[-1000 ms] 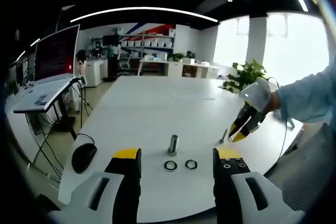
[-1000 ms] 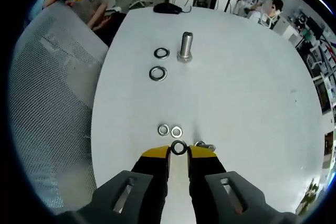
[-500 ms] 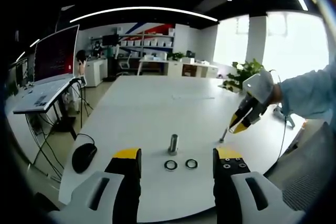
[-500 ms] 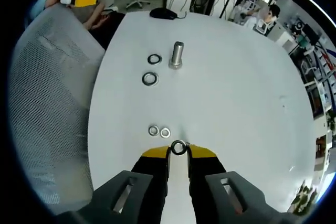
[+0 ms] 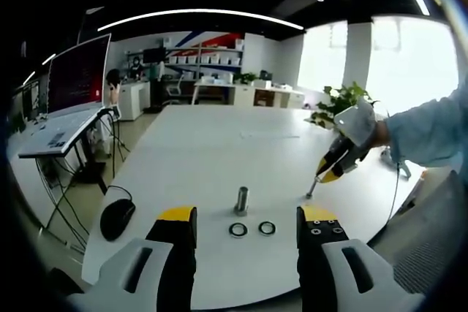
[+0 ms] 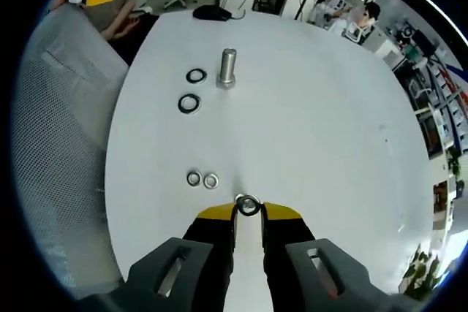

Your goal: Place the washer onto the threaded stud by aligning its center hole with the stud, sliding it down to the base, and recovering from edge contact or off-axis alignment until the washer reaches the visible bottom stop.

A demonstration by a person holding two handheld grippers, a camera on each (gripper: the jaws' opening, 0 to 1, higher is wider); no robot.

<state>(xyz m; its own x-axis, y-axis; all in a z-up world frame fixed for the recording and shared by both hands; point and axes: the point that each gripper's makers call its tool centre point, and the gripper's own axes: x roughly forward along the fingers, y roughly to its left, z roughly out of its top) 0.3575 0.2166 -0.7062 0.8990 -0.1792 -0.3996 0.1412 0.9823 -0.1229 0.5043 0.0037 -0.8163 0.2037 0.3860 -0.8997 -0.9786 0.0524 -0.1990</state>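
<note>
A metal threaded stud (image 5: 241, 200) stands upright on the white table (image 5: 212, 151), with two dark washers (image 5: 238, 230) lying just in front of it. My left gripper (image 5: 247, 217) is open and empty, short of those washers. The right gripper (image 5: 329, 173) hangs above the table to the right, a sleeve behind it. In the right gripper view, the right gripper (image 6: 248, 212) is shut on a small washer (image 6: 248, 204) held at its tips. The stud (image 6: 227, 68) is far ahead of it, the two dark washers (image 6: 191, 90) to the stud's left.
Two small silver washers (image 6: 202, 179) lie on the table just ahead of my right jaws. A black mouse (image 5: 115, 218) sits at the table's left edge. A mesh chair (image 6: 51, 144) stands beside the table. A laptop (image 5: 73, 85) is on a side desk.
The right gripper has risen off the table with the washer and drawn back a little; the small washers and the stud now look farther away. The left gripper has not moved.
</note>
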